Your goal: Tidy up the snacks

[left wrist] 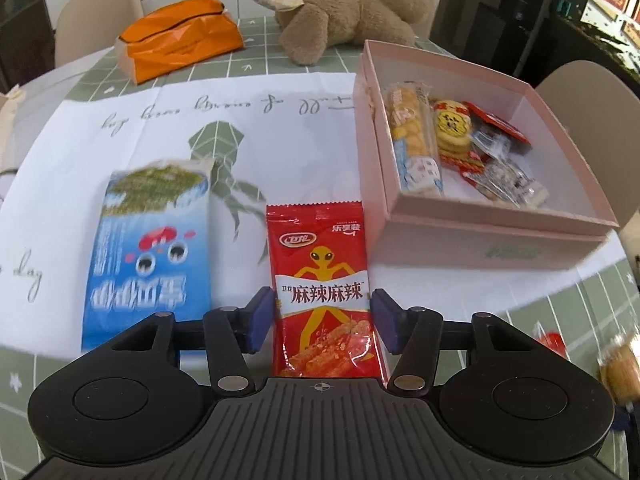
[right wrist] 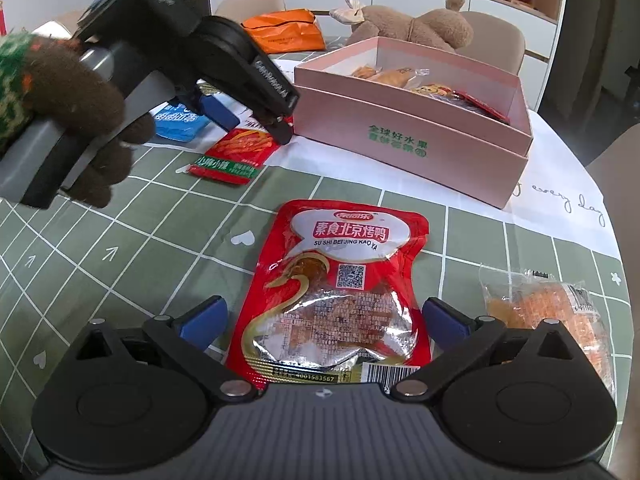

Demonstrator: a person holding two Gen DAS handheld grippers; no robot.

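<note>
In the left wrist view my left gripper (left wrist: 323, 316) is open, its blue pads on either side of a red spicy-strip packet (left wrist: 322, 280) lying on the table. A blue seaweed packet (left wrist: 150, 248) lies to its left. The pink box (left wrist: 476, 216) at the right holds several snacks. In the right wrist view my right gripper (right wrist: 324, 320) is open, straddling a red roast-duck packet (right wrist: 340, 292). An orange clear-wrapped snack (right wrist: 548, 312) lies to its right. The left gripper (right wrist: 236, 116) shows at the upper left over the red strip packet (right wrist: 232, 152).
A brown teddy bear (left wrist: 348, 12) and an orange bag (left wrist: 180, 36) lie at the back of the table. A white printed sheet (left wrist: 200, 120) covers the green checked tablecloth (right wrist: 120, 248). Chairs stand around the table. The pink box (right wrist: 412, 136) is beyond the right gripper.
</note>
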